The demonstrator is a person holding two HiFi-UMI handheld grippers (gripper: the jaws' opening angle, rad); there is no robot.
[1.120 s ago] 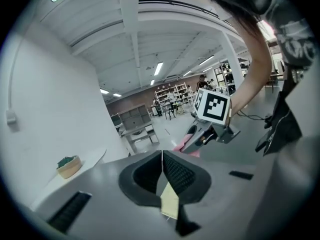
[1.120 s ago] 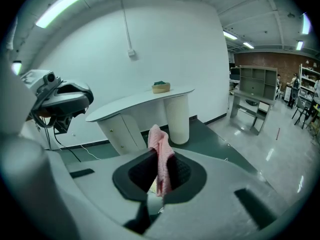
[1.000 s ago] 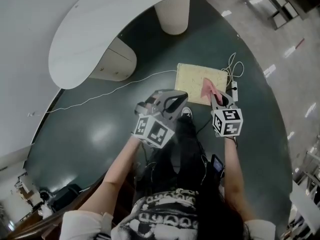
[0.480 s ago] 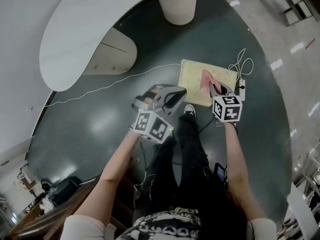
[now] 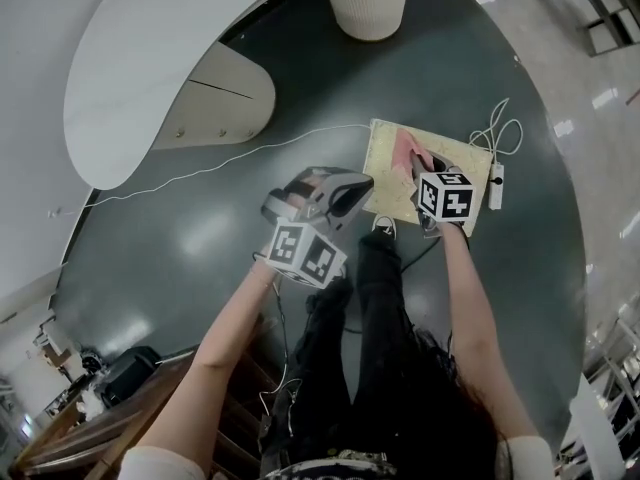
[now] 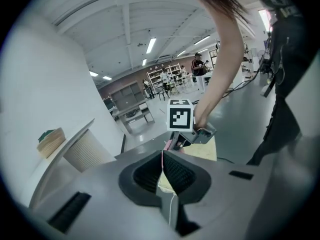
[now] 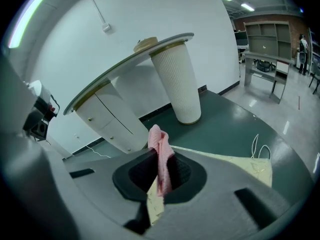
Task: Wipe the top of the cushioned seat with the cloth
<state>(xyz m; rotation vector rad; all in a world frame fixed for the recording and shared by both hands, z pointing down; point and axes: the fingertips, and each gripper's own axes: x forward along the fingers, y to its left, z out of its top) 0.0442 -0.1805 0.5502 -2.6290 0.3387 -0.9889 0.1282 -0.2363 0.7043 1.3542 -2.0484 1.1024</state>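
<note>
The cushioned seat point(image 5: 392, 176) is a flat pale-yellow square lying on the dark green floor ahead of the person's feet. Over its middle sits my right gripper point(image 5: 422, 166), shut on a pink cloth point(image 5: 406, 148) that touches the seat top. In the right gripper view the cloth point(image 7: 160, 156) is pinched between the jaws of my right gripper point(image 7: 161, 166) and sticks up above them, with the seat point(image 7: 252, 166) just beyond. My left gripper point(image 5: 352, 186) hovers left of the seat, shut and holding nothing. The left gripper point(image 6: 162, 156) looks toward the right gripper's marker cube point(image 6: 181, 116).
A white curved counter point(image 5: 150, 58) and its fluted pedestal point(image 5: 370, 3) stand behind the seat. A white cable point(image 5: 220, 168) runs across the floor to the seat, and a power strip point(image 5: 495, 186) lies at the seat's right. The person's shoe point(image 5: 385, 228) is near the seat's front edge.
The right gripper has carried the pink cloth forward across the seat top, away from the person. The left gripper has stayed beside the seat.
</note>
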